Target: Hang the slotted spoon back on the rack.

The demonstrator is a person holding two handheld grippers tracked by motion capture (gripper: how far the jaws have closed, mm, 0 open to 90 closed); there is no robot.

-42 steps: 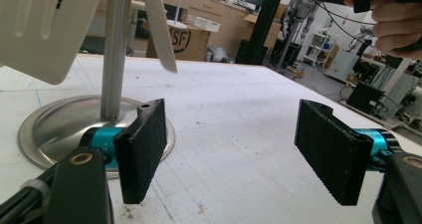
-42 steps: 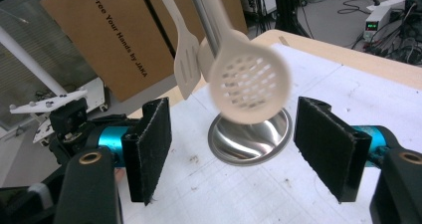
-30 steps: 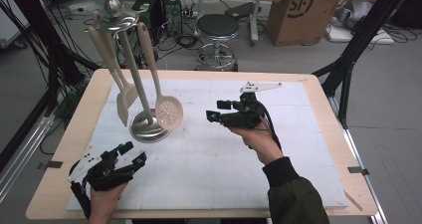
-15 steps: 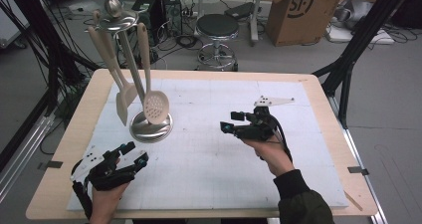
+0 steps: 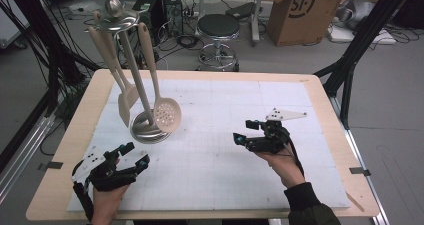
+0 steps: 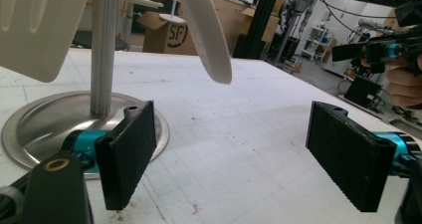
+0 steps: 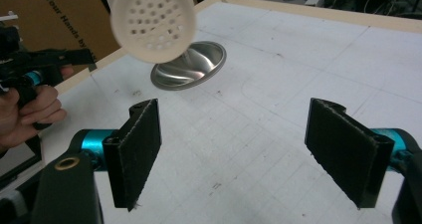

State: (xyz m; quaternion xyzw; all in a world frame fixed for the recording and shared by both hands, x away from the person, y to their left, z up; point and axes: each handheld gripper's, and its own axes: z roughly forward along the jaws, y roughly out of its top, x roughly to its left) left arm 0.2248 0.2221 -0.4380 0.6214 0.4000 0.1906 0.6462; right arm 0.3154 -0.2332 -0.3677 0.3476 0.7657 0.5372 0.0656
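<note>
A steel utensil stand point(image 5: 147, 130) rises at the mat's left, with a cream slotted spatula point(image 5: 124, 107) and a perforated skimmer point(image 5: 166, 114) hanging from its top. My left gripper point(image 5: 137, 154) rests near the front left and faces the stand's base point(image 6: 45, 124). Its jaws have just been opening and hold nothing. My right gripper point(image 5: 241, 131) hovers right of centre and points left at the skimmer point(image 7: 152, 20), well apart from it. Its jaws have also just been opening, with bare mat between them. The left gripper view has the right gripper point(image 6: 368, 50) far off.
A white gridded mat point(image 5: 225, 185) covers the wooden table point(image 5: 330, 115). Beyond the far edge stand a black stool point(image 5: 219, 27) and a cardboard box point(image 5: 300, 12). Black frame posts point(image 5: 357, 50) flank the table at right; cables lie at left.
My right gripper has drawn back from the skimmer, going right, nearer and lower. The skimmer has swung on its hook. The left hand has stayed put.
</note>
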